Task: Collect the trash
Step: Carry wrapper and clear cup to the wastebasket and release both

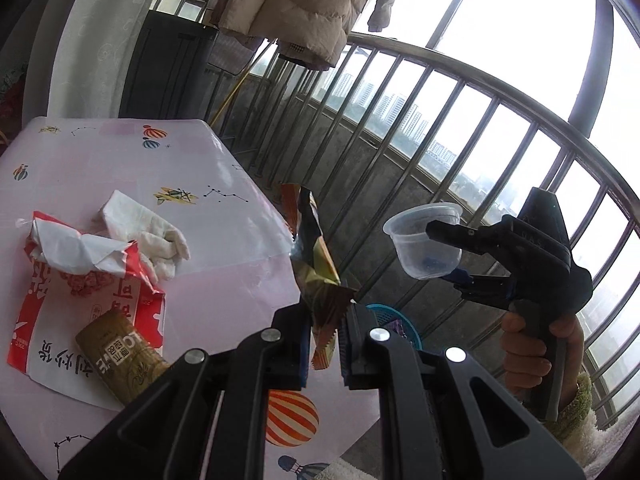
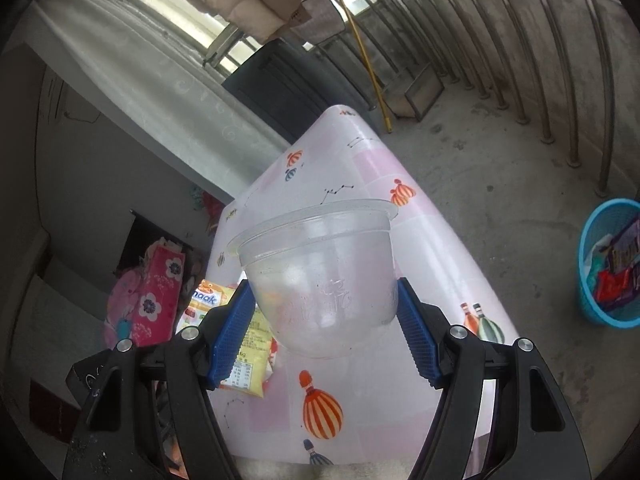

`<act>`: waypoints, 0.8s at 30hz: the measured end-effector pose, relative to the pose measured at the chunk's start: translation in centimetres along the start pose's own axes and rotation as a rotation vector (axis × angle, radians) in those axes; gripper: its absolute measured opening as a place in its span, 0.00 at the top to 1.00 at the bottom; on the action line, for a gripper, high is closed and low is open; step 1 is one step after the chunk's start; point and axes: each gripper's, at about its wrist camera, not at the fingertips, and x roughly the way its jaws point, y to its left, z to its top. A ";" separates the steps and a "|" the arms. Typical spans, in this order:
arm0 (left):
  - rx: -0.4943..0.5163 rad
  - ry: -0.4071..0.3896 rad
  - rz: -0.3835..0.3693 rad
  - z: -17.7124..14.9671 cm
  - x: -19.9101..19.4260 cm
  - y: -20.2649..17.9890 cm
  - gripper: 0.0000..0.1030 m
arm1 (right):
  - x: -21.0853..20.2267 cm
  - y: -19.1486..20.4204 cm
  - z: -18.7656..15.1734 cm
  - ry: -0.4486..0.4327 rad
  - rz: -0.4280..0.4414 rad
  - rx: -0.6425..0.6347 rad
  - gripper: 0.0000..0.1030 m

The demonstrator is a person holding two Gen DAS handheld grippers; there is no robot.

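Observation:
My left gripper is shut on a crumpled foil snack wrapper and holds it upright over the table's right edge. My right gripper is shut on a clear plastic cup; in the left wrist view the same gripper holds the cup in the air beside the table. On the pink table lie a red and white paper bag, white crumpled tissue and a gold wrapper. A yellow snack packet lies on the table behind the cup.
A blue mesh trash basket with several wrappers stands on the concrete floor to the right of the table; its rim also shows in the left wrist view. A metal balcony railing runs along the right. A beige coat hangs overhead.

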 end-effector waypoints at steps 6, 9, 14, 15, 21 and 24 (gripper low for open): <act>0.066 0.123 -0.131 3.8 6.6 -5.4 0.90 | -6.2 -8.1 0.7 -0.195 -0.175 0.190 0.36; 0.105 0.235 -0.175 4.8 11.7 -8.9 0.89 | -7.7 -12.8 0.3 -0.237 -0.236 0.318 0.36; 0.087 0.485 -0.255 4.1 22.2 -13.8 0.89 | -7.7 -19.1 -0.1 -0.266 -0.258 0.488 0.36; 0.097 0.530 -0.262 3.6 24.2 -14.7 0.89 | -7.5 -20.2 0.0 -0.271 -0.258 0.512 0.36; 0.212 0.707 -0.206 -0.4 34.5 -20.1 0.89 | -5.8 -26.1 1.4 -0.263 -0.247 0.620 0.35; 0.228 0.766 -0.200 -2.3 38.7 -21.6 0.89 | -4.6 -28.9 2.4 -0.245 -0.235 0.647 0.34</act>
